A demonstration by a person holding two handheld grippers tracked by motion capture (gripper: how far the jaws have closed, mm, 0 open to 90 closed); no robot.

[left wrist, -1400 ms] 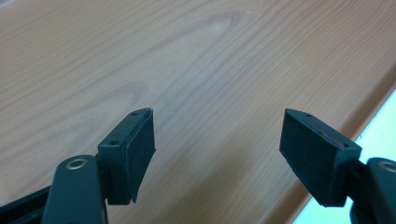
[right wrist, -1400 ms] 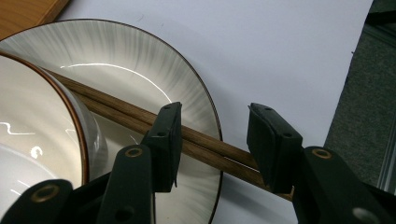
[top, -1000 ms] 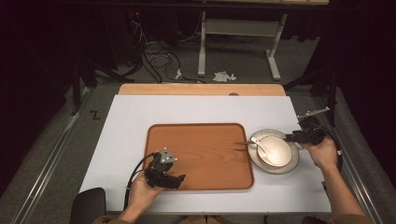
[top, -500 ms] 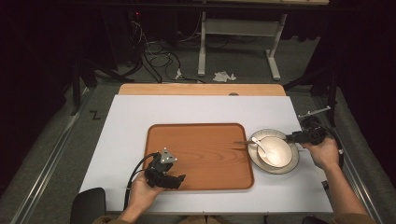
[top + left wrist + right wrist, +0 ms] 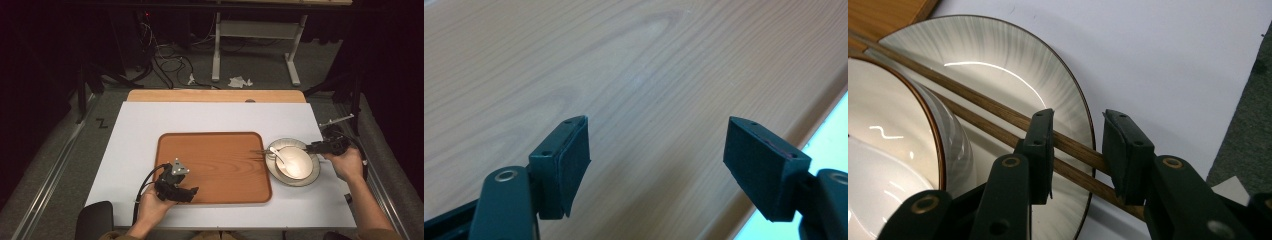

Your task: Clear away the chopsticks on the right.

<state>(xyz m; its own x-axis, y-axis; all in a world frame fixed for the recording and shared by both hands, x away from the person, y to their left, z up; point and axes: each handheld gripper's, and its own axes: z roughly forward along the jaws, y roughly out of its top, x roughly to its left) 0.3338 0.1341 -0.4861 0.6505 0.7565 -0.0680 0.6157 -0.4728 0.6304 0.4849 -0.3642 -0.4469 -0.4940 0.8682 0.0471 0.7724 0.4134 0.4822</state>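
A pair of brown wooden chopsticks (image 5: 983,107) lies across a grey-streaked plate (image 5: 998,50), beside a white bowl (image 5: 888,115) that stands on it. In the high view the chopsticks (image 5: 261,151) reach left over the edge of the wooden tray (image 5: 215,170); a spoon (image 5: 277,154) rests in the bowl (image 5: 296,164). My right gripper (image 5: 1078,135) straddles the chopsticks' near end. Its jaws have just been closing, with the sticks between them and a gap still visible. My left gripper (image 5: 656,150) hovers open over the tray's near left corner (image 5: 192,191), nothing between its jaws.
White table cover (image 5: 210,120) lies under the tray and the plate (image 5: 300,182). Beyond the table's far wooden edge are floor cables and a desk frame (image 5: 255,30). The table's right edge is close to my right gripper (image 5: 312,147).
The chopsticks' tips have edged slightly left over the tray's rim. Both hands stay where they were.
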